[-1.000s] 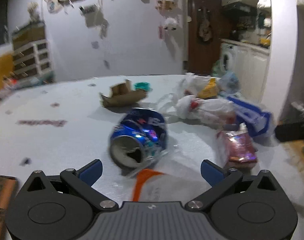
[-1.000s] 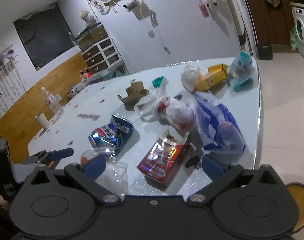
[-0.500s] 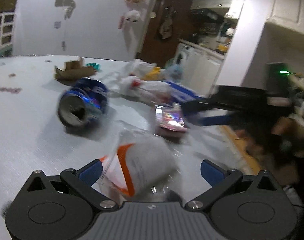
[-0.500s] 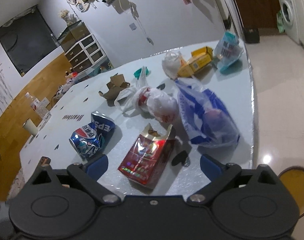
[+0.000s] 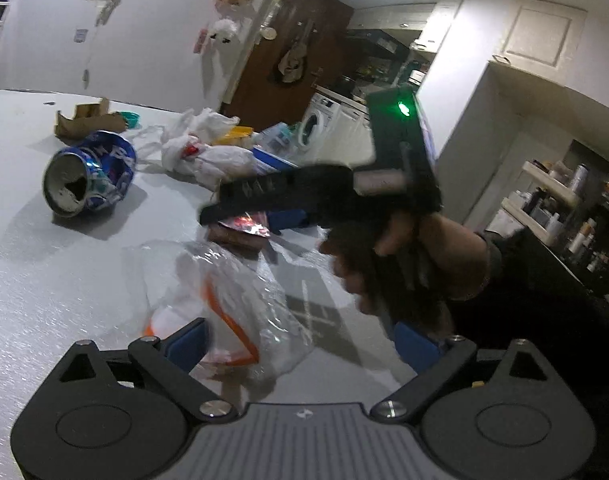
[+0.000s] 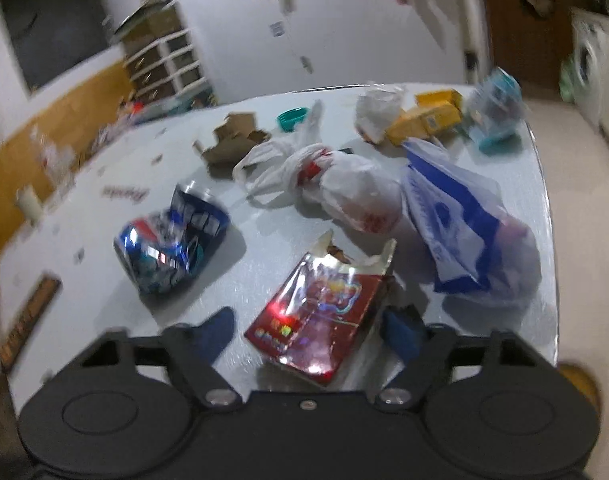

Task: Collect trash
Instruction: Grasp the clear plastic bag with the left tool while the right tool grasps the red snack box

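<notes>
On the white table (image 6: 264, 248) lies a shiny red packet (image 6: 320, 308), torn open at the top. My right gripper (image 6: 308, 328) straddles it and its jaws are closing; the left pad still stands clear of the packet. A crumpled clear plastic bag with an orange stripe (image 5: 224, 300) lies between the wide jaws of my left gripper (image 5: 300, 344), which are closing a little without pressing it. A crushed blue can (image 5: 88, 176) lies beyond at the left. In the left wrist view a person's hand (image 5: 404, 248) holds the right gripper over the red packet (image 5: 240, 232).
Behind the packet lie a tied white bag (image 6: 344, 184), a blue and white bag (image 6: 464, 232), torn cardboard (image 6: 232, 140), a yellow carton (image 6: 424, 116), a teal lid (image 6: 292, 118) and a teal container (image 6: 496, 112). The table's edge (image 6: 548, 200) curves close on the right.
The left view swung right; the clear bag now lies between the left fingers and the hand with the right gripper has come into it. The right gripper moved down onto the red packet, jaws narrowing.
</notes>
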{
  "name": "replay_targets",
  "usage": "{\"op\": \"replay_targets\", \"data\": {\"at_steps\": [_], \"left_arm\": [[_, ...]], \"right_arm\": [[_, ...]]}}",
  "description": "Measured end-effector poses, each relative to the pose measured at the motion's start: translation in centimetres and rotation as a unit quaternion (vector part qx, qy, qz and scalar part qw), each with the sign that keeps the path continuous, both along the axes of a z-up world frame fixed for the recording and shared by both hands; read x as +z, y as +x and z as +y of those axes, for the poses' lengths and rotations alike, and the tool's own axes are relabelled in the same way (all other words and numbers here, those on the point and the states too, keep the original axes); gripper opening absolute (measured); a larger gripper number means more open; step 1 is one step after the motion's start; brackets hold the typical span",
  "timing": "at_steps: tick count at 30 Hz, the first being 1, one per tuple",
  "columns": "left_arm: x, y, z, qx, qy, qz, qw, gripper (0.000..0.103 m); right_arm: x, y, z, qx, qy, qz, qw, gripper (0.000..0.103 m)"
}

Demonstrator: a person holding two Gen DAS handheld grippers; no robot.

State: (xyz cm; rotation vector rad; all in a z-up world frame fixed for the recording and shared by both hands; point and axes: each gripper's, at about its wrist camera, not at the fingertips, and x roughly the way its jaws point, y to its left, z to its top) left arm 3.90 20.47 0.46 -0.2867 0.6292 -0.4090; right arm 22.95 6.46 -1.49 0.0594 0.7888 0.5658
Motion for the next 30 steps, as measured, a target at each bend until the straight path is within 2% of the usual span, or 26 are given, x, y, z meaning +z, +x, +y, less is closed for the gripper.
{"op": "replay_targets", "data": {"at_steps": [4,8,13,16,19,24,25,26,28,30], "left_arm": [[-0.2,0.7,0.8,0.029,0.001,-0.001,0.9996,0.097],[-0.9,2.0,1.6,0.043,-0.03,0.012,0.9985,0.087],[-1.3,2.4,0.7,0.025,-0.049,0.017,0.9983,0.077],[-1.5,2.8,0.1,0.01,-0.053,0.027,0.9982,0.065],[-1.7,3.1,-0.5,0.003,-0.046,0.032,0.9984,0.061],[-2.0,3.6,-0.1,0.01,-0.067,0.046,0.9966,0.047],[-2.1,3.6,-0.1,0.012,-0.066,0.046,0.9967,0.04],[-2.2,3.7,-0.2,0.013,-0.062,0.048,0.9969,0.026],[-2.5,4.0,-0.3,0.011,-0.058,0.051,0.9969,0.022],[-2.5,4.1,-0.5,0.012,-0.056,0.05,0.9971,0.021]], "right_arm": [[0.4,-0.7,-1.3,0.047,-0.011,-0.014,0.999,0.065],[1.1,-1.9,-3.8,0.089,-0.003,-0.028,0.996,0.065],[1.3,-2.6,-6.5,0.123,-0.004,-0.036,0.992,0.064],[1.1,-2.7,-7.7,0.145,-0.001,-0.033,0.989,0.064],[1.0,-2.8,-8.5,0.167,-0.006,-0.035,0.985,0.064],[1.1,-4.0,-9.5,0.23,-0.027,-0.053,0.971,0.064],[1.0,-4.2,-9.6,0.235,-0.035,-0.059,0.969,0.064],[0.9,-4.3,-9.7,0.236,-0.043,-0.063,0.969,0.064],[0.7,-4.2,-9.8,0.226,-0.051,-0.066,0.971,0.071],[0.7,-4.1,-9.9,0.21,-0.038,-0.062,0.975,0.076]]}}
